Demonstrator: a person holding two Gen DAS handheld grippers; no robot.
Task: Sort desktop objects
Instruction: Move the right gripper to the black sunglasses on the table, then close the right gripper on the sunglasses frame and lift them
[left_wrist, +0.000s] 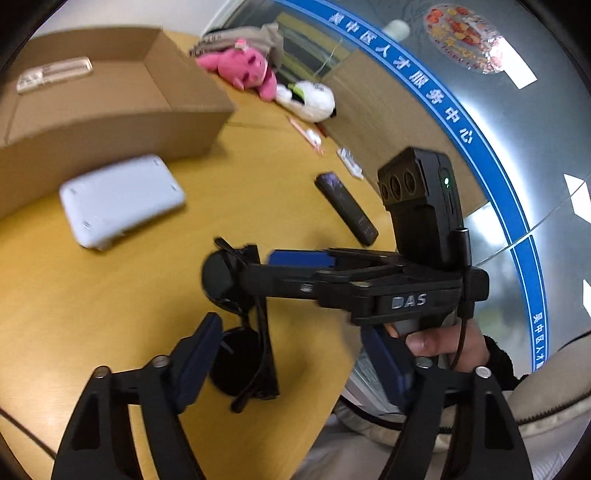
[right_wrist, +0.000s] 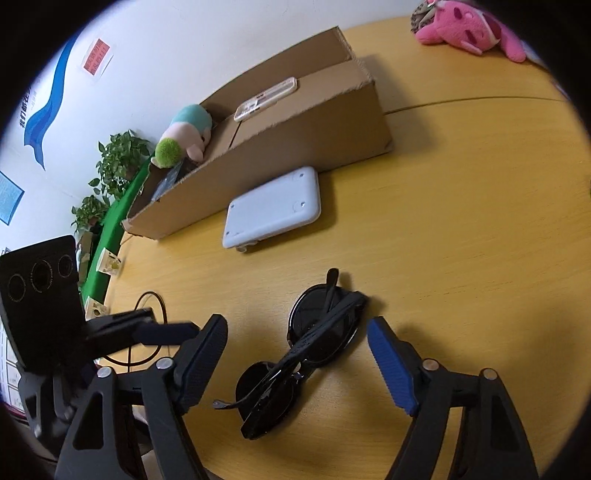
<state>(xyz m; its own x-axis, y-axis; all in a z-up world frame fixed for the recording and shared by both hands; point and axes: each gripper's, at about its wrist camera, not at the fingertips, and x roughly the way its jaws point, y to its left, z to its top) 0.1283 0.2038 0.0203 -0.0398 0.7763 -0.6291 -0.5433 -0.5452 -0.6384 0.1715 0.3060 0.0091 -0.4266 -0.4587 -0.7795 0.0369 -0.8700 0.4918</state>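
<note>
Folded black sunglasses (right_wrist: 314, 347) lying flat on the yellow desk (right_wrist: 461, 229), near its front edge. Right gripper (right_wrist: 295, 363) poised over them, jaws apart, sunglasses between the blue pads (right_wrist: 391, 369) with clear gaps either side; nothing gripped. Left gripper (left_wrist: 295, 363) likewise apart and empty, its left pad (left_wrist: 199, 354) just beside one lens of the sunglasses (left_wrist: 240, 365); contact there not determinable. In the left wrist view, right gripper (left_wrist: 258, 266) seen crossing over the upper lens, held by a hand (left_wrist: 443, 347). White flat device (right_wrist: 273, 210) on the desk just in front of the cardboard box (right_wrist: 295, 122). Inside the box: a pale rectangular item (right_wrist: 266, 98) and a green-and-pink plush (right_wrist: 184, 133). Pink plush (left_wrist: 243, 66) and white plush (left_wrist: 310, 98) at the far desk edge. Black remote (left_wrist: 347, 206) lying well apart from the sunglasses, small packets (left_wrist: 310, 136) beyond it.
</note>
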